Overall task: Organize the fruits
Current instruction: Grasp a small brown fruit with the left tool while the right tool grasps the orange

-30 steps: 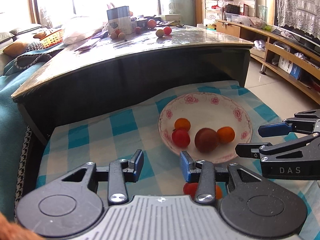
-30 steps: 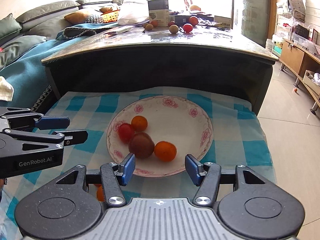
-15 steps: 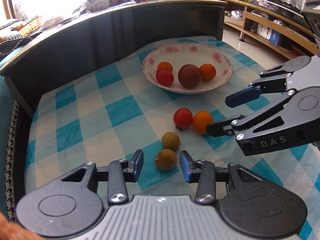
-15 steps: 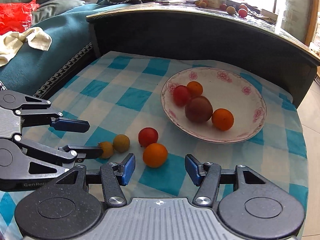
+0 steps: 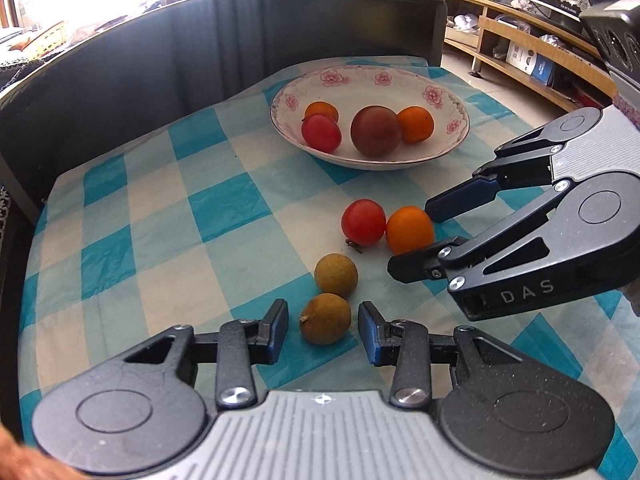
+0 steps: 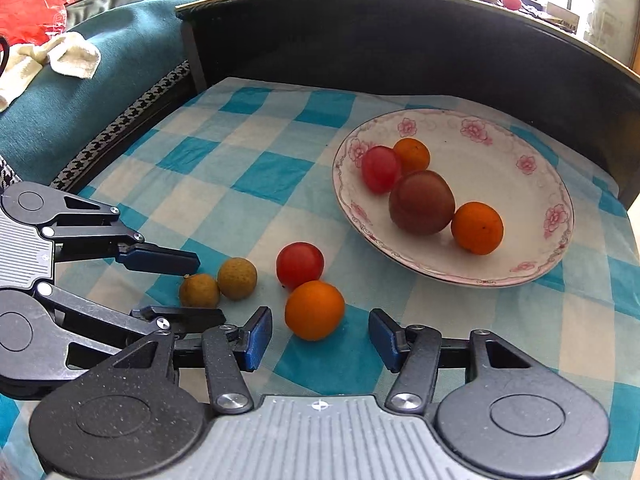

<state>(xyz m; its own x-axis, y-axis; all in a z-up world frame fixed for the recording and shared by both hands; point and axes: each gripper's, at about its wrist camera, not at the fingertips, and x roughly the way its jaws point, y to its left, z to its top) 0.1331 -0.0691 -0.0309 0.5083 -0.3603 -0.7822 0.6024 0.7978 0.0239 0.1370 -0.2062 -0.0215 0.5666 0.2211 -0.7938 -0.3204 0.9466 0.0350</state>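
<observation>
Beyond both claws, on the blue-and-white checked cloth (image 5: 152,216), sits a white floral bowl (image 5: 448,98) holding four fruits: a dark plum (image 5: 376,130) in the middle, a red fruit (image 5: 321,133) and a small orange one (image 5: 321,111) on one side, another orange (image 5: 416,124) on the other. Much of the bowl's floor behind them is bare.

Between the spread fingers of the left gripper (image 5: 323,332) lies a brown longan (image 5: 326,319), untouched by either pad; its jaws have just been closing a little. A second longan (image 5: 336,275) sits just ahead, touching the first. The right gripper (image 6: 320,338) likewise stands apart around a loose orange (image 6: 315,310), pads clear of it, jaws also just narrowing. A red tomato (image 6: 300,265) touches that orange on its far side.

Left of the left claw the cloth lies open up to a dark curved wall (image 5: 120,80) behind the bowl.
</observation>
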